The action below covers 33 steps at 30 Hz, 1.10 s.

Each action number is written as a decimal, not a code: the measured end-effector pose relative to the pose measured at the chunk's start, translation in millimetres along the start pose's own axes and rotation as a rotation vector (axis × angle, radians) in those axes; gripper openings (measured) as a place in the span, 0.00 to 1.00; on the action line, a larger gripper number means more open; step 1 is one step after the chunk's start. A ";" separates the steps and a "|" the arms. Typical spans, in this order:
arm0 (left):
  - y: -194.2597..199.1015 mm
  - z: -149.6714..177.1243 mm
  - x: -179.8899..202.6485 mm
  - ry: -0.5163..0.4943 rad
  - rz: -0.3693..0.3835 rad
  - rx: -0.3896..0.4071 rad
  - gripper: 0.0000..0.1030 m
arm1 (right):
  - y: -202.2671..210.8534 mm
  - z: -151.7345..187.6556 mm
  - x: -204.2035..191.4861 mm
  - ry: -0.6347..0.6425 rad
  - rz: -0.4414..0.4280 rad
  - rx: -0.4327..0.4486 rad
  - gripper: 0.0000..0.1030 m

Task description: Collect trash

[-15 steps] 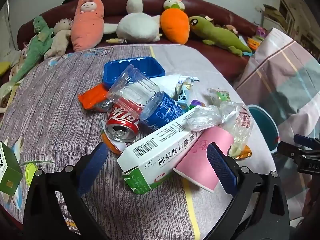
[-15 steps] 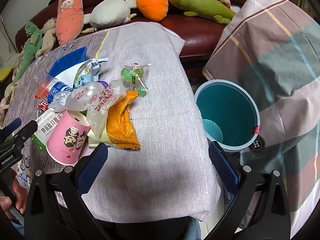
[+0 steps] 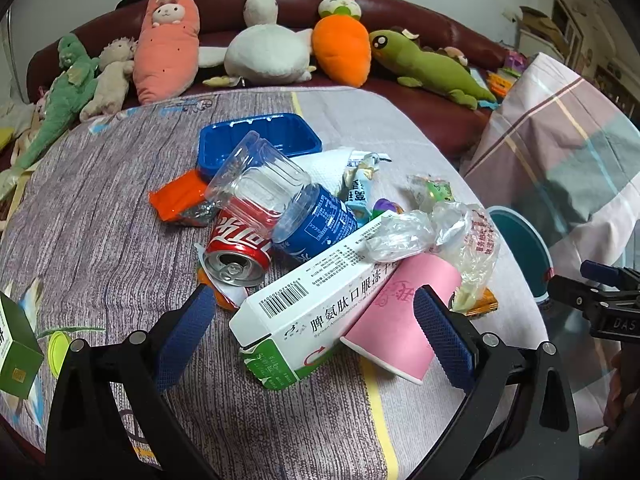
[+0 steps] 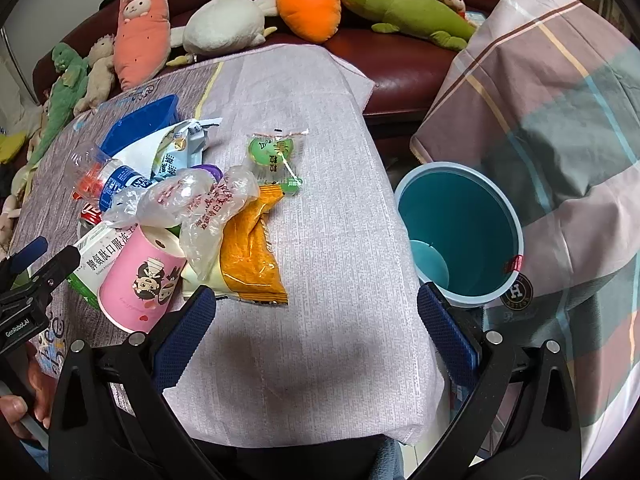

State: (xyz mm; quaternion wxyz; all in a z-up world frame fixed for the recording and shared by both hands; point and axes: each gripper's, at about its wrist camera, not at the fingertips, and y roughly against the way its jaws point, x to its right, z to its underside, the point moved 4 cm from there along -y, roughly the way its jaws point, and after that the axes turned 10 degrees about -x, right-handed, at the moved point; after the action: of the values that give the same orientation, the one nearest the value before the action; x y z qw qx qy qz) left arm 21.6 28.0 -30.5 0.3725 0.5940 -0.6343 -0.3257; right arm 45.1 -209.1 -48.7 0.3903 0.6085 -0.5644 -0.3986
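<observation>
A pile of trash lies on the table: a white and green carton (image 3: 316, 312), a pink paper cup (image 3: 404, 328), a red cola can (image 3: 236, 252), a clear bottle with a blue label (image 3: 280, 200), a crumpled clear bag (image 3: 440, 232) and a blue tray (image 3: 260, 140). My left gripper (image 3: 316, 340) is open, its jaws on either side of the carton and cup. My right gripper (image 4: 316, 332) is open and empty over bare tablecloth, near an orange snack packet (image 4: 248, 256) and the pink cup (image 4: 144, 276). A teal bin (image 4: 460, 236) stands beside the table at the right.
Plush toys (image 3: 264, 52) line a dark red sofa behind the table. A checked cloth (image 4: 560, 140) hangs behind the bin. A green box (image 3: 16, 352) and a yellow lid (image 3: 56, 350) lie at the table's near left. A green candy wrapper (image 4: 276, 152) lies apart.
Both views are almost the same as half a second ago. Neither gripper has visibly moved, opened or shut.
</observation>
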 end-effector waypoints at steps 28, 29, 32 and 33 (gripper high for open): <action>-12.5 -10.2 -27.2 -0.106 0.012 -0.055 0.96 | -4.0 -1.9 -8.6 0.006 -0.014 -0.012 0.94; -13.9 -10.4 -30.3 -0.116 0.028 -0.063 0.96 | -5.1 -1.7 -9.2 0.008 -0.011 -0.012 0.94; -20.3 -12.1 -32.8 -0.173 0.057 -0.097 0.96 | -9.6 -1.0 -11.9 0.014 -0.006 -0.018 0.94; -22.6 -12.7 -31.6 -0.197 0.062 -0.110 0.96 | -11.7 -0.4 -12.8 0.014 -0.011 -0.023 0.94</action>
State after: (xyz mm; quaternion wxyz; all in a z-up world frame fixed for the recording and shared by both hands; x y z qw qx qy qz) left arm 44.6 58.0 -46.0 0.3505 0.5180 -0.6668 -0.4052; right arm 49.3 -195.6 -58.9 0.3992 0.6098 -0.5536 -0.4029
